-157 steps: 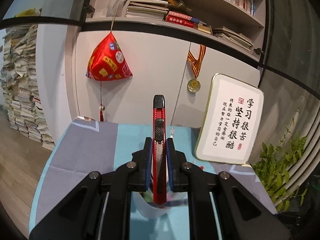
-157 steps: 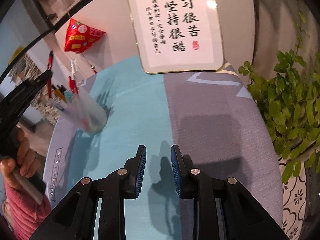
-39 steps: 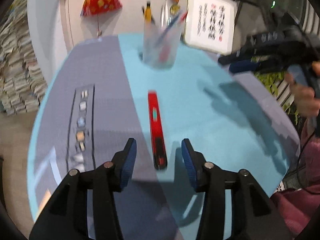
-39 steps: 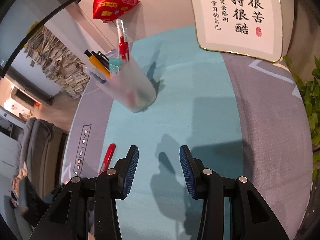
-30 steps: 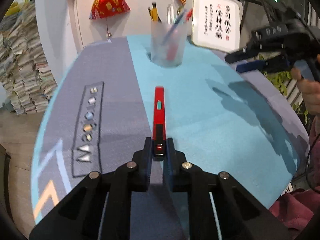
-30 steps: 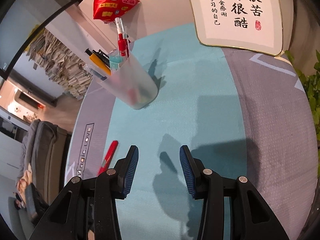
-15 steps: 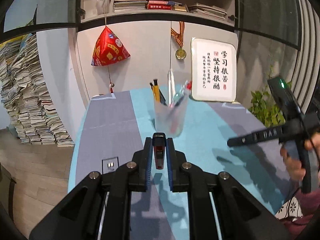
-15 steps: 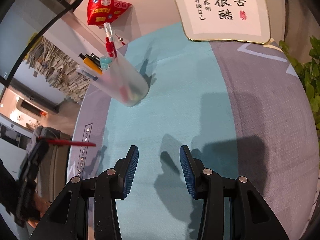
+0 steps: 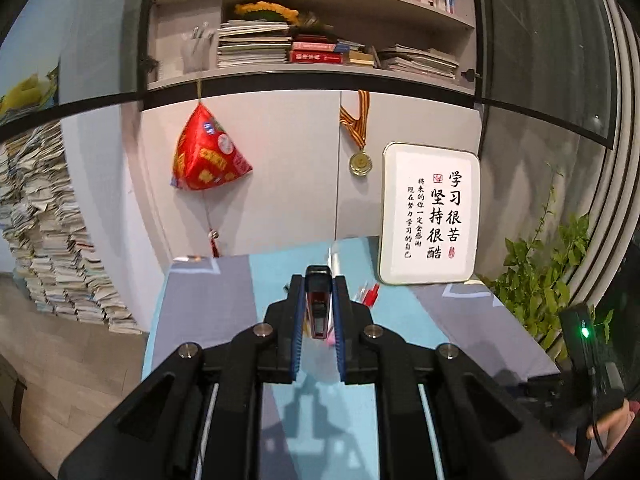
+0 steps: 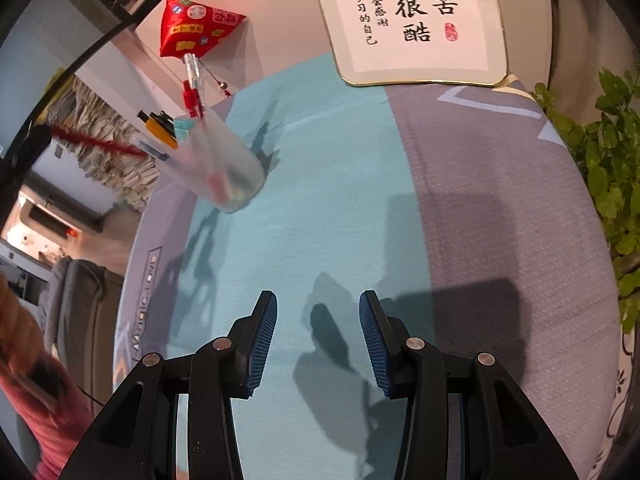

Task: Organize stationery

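Standing upright, frosted pen cup holds pens and markers

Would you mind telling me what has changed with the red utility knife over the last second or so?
The left gripper closed its jaws on the red utility knife, which had lain on the table mat, and lifted it; its far end now reaches the rim of the pen cup. The right gripper stayed open and empty over the mat, and the cup kept its place.
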`<action>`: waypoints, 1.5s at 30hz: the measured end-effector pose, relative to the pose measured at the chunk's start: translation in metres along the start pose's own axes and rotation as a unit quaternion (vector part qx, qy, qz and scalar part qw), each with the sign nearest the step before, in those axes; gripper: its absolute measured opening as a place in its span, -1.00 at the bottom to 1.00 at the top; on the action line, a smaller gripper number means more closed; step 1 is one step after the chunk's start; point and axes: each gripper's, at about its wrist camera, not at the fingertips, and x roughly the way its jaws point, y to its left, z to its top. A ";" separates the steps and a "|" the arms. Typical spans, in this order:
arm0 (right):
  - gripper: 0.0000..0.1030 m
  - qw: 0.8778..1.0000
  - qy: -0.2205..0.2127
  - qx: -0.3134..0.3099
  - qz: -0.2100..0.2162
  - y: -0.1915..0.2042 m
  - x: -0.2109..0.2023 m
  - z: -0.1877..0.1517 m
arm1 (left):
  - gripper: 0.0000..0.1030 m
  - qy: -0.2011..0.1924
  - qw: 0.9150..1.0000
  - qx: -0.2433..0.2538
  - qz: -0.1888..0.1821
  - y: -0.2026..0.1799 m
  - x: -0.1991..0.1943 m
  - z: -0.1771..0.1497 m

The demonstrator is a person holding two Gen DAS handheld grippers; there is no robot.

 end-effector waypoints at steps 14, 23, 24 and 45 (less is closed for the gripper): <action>-0.13 1.000 -0.013 -0.019 -0.005 0.011 -0.009 0.002 | -0.77 0.070 0.997 0.018 0.025 -0.007 0.053 -0.016; -0.13 1.000 -0.010 -0.019 -0.007 0.016 -0.007 -0.001 | -0.73 0.103 0.994 0.016 0.030 -0.010 0.074 -0.027; -0.13 1.000 -0.010 -0.018 -0.007 0.016 -0.007 -0.001 | -0.73 0.106 0.994 0.016 0.031 -0.010 0.076 -0.028; -0.13 0.992 -0.102 -0.046 -0.057 0.045 -0.058 0.001 | 0.57 0.001 0.996 -0.024 0.085 0.010 -0.021 -0.008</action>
